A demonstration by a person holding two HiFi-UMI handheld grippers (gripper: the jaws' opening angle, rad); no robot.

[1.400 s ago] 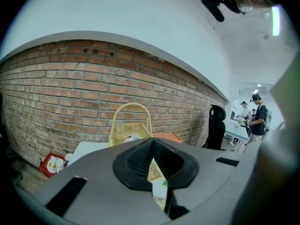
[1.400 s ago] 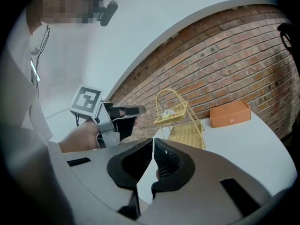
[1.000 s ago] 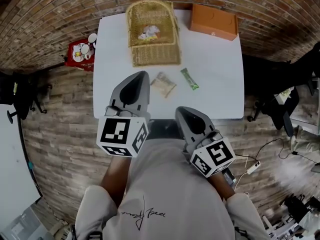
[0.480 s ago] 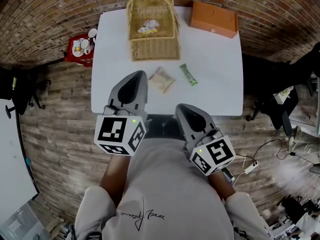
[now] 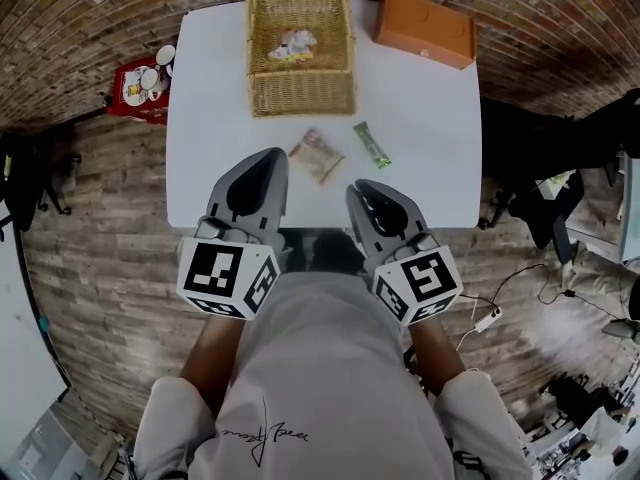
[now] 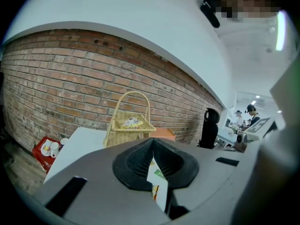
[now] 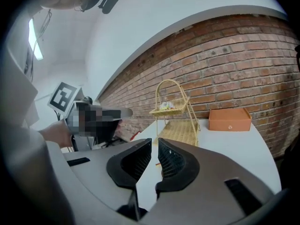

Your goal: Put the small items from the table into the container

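Note:
A tan snack packet (image 5: 317, 155) and a green packet (image 5: 371, 145) lie on the white table (image 5: 210, 118), in front of a wicker basket (image 5: 300, 43) that holds a few small wrapped items. My left gripper (image 5: 258, 163) hovers over the table's front edge, just left of the tan packet, shut and empty. My right gripper (image 5: 365, 193) is near the same edge, below the green packet, also shut with nothing in it. In the left gripper view the shut jaws (image 6: 152, 142) point at the basket (image 6: 129, 123). The right gripper (image 7: 154, 144) faces the basket (image 7: 176, 121) too.
An orange box (image 5: 425, 28) sits at the table's far right corner, also visible as the orange box (image 7: 229, 119). A red tray with cups (image 5: 140, 86) stands on the brick floor to the left. Dark chairs (image 5: 560, 158) and a cable are on the right.
Both grippers have sunk a little and drawn closer together near the table's front edge. The head view has shifted, so the table sits further left. Both stay shut.

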